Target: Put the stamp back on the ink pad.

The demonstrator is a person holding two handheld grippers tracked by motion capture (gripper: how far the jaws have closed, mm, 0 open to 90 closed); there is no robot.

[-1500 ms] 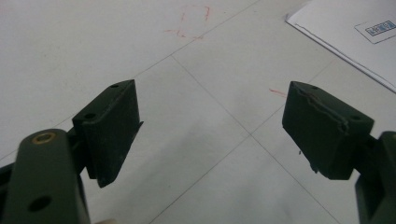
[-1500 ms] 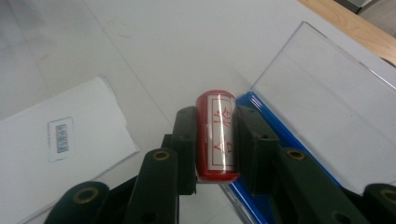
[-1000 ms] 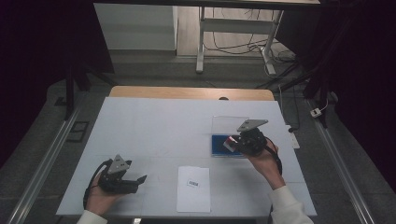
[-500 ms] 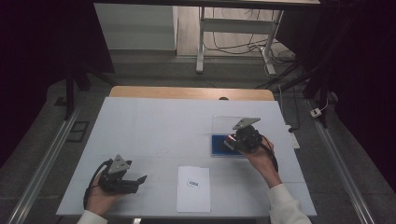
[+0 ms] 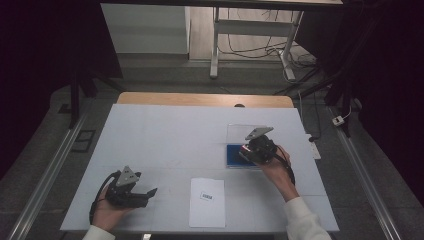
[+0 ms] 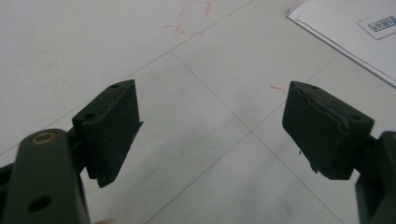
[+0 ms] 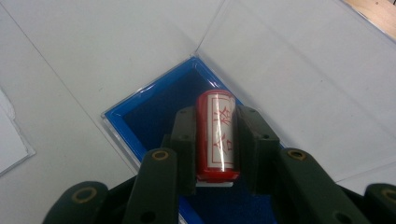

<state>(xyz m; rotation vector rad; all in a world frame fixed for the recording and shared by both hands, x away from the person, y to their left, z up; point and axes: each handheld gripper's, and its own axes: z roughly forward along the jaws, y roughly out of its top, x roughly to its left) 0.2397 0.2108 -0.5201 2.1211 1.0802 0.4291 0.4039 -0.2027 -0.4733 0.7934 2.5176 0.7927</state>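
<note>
Right gripper (image 7: 217,140) clamps a red stamp (image 7: 217,136) between its jaws — the stamp sits over the blue ink pad (image 7: 154,112), whose clear lid (image 7: 299,74) lies open beyond. Left gripper (image 6: 210,135) rests well away from the pad, jaws apart and empty — a white sheet (image 5: 207,202) lies between them.
</note>
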